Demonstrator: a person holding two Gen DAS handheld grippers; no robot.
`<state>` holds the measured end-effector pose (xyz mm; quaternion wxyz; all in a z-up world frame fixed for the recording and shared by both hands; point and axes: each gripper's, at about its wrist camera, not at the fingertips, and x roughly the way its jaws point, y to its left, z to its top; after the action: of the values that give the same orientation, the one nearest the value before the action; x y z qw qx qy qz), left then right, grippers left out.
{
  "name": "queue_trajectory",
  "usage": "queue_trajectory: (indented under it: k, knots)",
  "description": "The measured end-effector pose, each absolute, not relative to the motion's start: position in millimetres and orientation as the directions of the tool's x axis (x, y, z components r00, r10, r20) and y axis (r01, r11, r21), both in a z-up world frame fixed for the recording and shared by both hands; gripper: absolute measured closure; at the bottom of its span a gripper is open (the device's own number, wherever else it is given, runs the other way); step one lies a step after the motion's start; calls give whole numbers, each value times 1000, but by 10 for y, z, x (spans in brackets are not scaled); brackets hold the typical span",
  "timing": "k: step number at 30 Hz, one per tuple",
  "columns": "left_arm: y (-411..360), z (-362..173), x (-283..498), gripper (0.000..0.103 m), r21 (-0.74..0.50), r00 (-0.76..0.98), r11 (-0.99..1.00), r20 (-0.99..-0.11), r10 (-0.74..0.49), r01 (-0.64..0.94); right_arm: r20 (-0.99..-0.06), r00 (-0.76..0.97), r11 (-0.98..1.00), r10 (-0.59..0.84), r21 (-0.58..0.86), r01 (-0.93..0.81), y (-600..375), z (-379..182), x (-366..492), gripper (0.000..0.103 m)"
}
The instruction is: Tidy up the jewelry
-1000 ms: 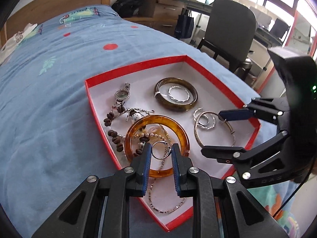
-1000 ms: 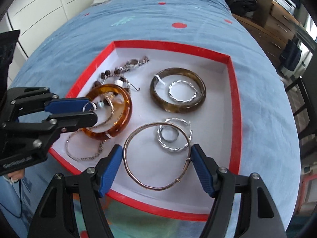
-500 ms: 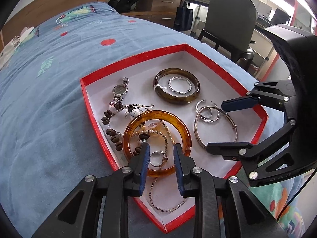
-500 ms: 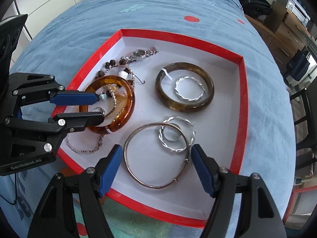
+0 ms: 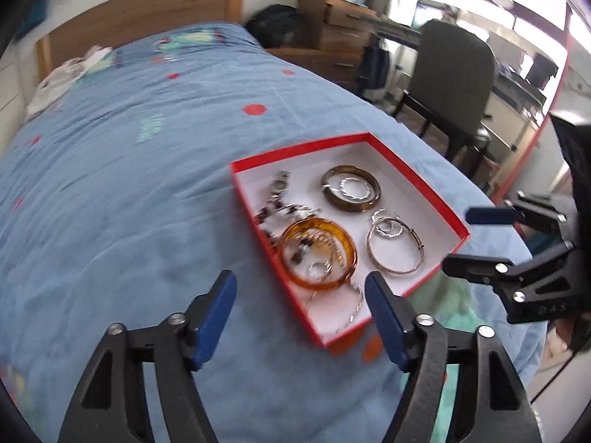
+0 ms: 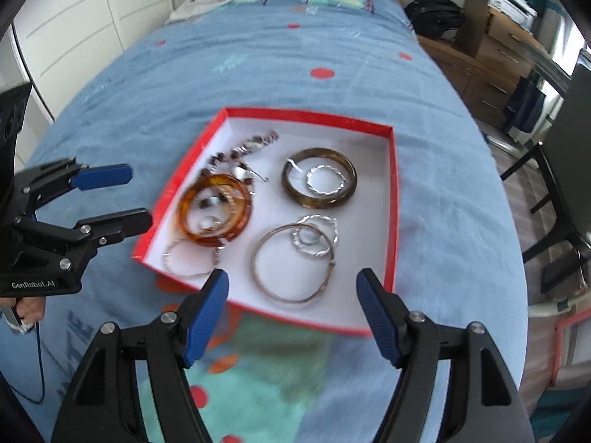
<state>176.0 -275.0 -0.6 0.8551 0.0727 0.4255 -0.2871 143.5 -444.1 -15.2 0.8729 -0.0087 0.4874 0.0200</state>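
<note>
Your left claw (image 5: 300,304) and right claw (image 6: 291,304) both gape wide, empty, near the red box (image 6: 393,199) on the bed (image 5: 110,192).

Left gripper (image 5: 300,289) jaws spread wide, empty, above the blue bedspread (image 5: 110,203) at the near corner of the red box (image 5: 347,332). Inside: amber bangle (image 5: 318,254) (small ring and beads within it), dark bangle (image 5: 351,189), thin metal bangle (image 5: 395,247). Right gripper (image 5: 469,238) also wide, just beside the box.
</note>
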Motion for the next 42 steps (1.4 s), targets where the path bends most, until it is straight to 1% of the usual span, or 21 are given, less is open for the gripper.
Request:
queue_trajectory:
  k: [3,7,12,23,28,33,36,42]
  knots:
    - [-2586,87,1580,20,-109,514,859,-761,-396,501,-836,549,1000,24,23,-9,-4282,-53,1204,33]
    - [-2358,222,1242,17,-75,584,905,-741,-332,419,-821,571,998,11,41,39,-4044,1,874,33]
    - [-2216,324,937,16,-50,626,928,-725,-288,370,-791,612,994,-7,61,90,-3777,90,549,33]
    - [-2080,335,687,13,-91,645,946,-711,-281,312,-731,677,980,-89,57,191,-3633,245,214,33]
    - [-2117,350,629,10,-70,669,954,-697,-256,292,-717,688,980,-112,36,198,-3642,226,162,33]
    - [-2167,338,595,8,-60,677,953,-690,-255,298,-708,695,975,-126,41,218,-3688,166,127,31]
    - [-2179,324,583,5,-54,681,953,-688,-252,299,-708,694,971,-133,48,235,-3743,117,123,31]
    - [-2194,280,602,4,-61,672,951,-694,-259,303,-716,684,968,-142,43,246,-3784,27,115,31]
